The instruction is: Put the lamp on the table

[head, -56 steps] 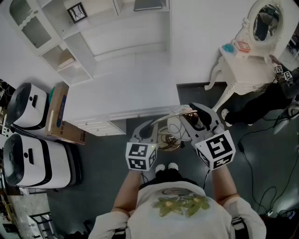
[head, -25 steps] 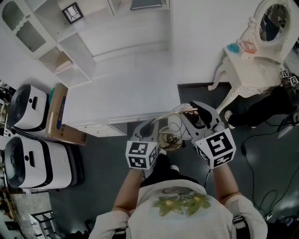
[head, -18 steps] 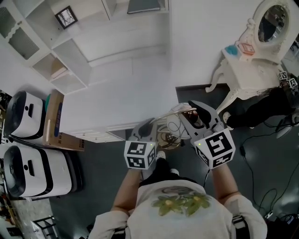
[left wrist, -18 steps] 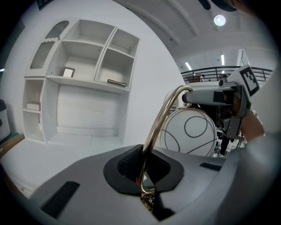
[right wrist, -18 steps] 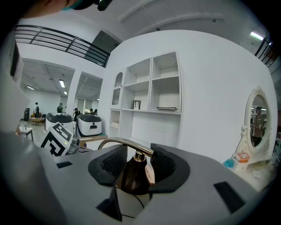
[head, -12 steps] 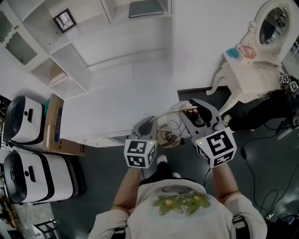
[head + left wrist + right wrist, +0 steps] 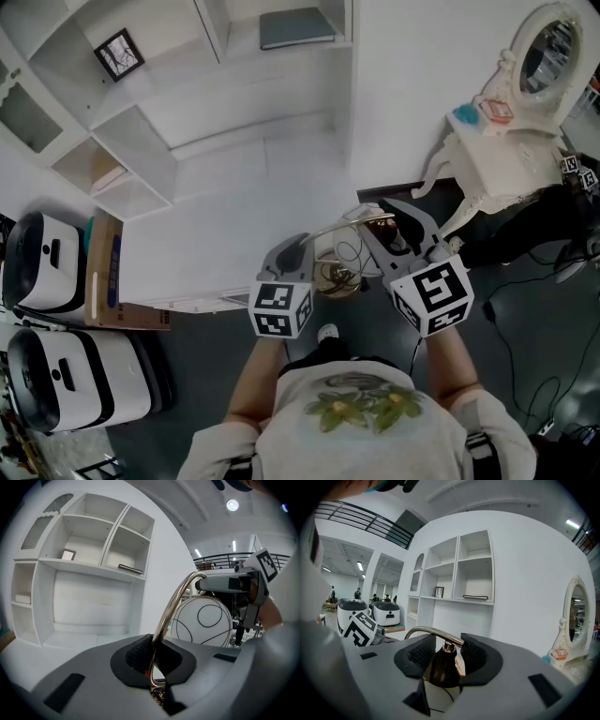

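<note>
Lamp [image 7: 349,255] carried in the air between both tools, well apart from the white table [image 7: 511,164] at upper right; left hand-held gripper [image 7: 152,660] clenched on the thin curved brass arm [image 7: 169,616]; right hand-held gripper [image 7: 443,656] grasping the dark cap [image 7: 440,665] above the globe shade [image 7: 202,619] (probably fragile); metal looks stiff and slippery, the lamp top-heavy; best held by arm and cap, never the globe.

White shelving [image 7: 141,141], dark grey floor [image 7: 202,375]

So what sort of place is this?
Probably a staged room inside a larger hall: white wall shelving, an ornate dressing table with mirror, and bulky white machines parked beside them.
</note>
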{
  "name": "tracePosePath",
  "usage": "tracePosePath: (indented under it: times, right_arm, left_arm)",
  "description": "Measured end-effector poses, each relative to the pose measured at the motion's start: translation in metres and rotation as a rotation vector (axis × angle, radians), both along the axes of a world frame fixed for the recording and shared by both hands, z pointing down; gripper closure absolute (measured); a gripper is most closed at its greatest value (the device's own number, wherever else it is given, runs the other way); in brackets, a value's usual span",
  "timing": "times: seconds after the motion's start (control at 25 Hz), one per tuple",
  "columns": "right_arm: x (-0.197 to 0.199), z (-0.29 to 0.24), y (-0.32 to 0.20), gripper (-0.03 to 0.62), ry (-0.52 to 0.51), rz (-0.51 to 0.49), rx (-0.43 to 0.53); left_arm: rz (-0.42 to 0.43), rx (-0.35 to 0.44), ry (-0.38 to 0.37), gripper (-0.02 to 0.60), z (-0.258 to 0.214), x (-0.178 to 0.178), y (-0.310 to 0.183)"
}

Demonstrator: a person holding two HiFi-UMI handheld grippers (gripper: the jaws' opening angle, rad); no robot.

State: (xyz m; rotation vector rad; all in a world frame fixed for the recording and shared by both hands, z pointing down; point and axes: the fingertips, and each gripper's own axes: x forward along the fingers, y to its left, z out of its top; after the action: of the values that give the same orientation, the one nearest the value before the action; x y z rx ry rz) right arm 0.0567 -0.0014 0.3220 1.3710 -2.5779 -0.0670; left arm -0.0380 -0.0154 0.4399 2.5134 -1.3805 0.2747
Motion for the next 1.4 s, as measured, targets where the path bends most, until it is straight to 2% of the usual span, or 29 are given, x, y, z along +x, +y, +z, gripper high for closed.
tracePosePath:
  times: [0.28,0.6,1.4]
  right_arm:
    - [-0.004,0.002,-0.02,0.41,0.003,0.035,-0.016]
    - [-0.007,0.006,-0.052,0.41,0.014,0.033,-0.035]
    - [-0.023,-0.01,-0.165,0.41,0.022,-0.073,0.004]
  left_arm:
    - [0.034,-0.012,0.004,0.554,0.002,-0.004,-0.022]
    - [0.031,-0.037,0.015,0.554,0.008,-0.005,-0.05]
    - [-0.064,-0.004,0.02,0.554,-0.008,-0.021,-0.157]
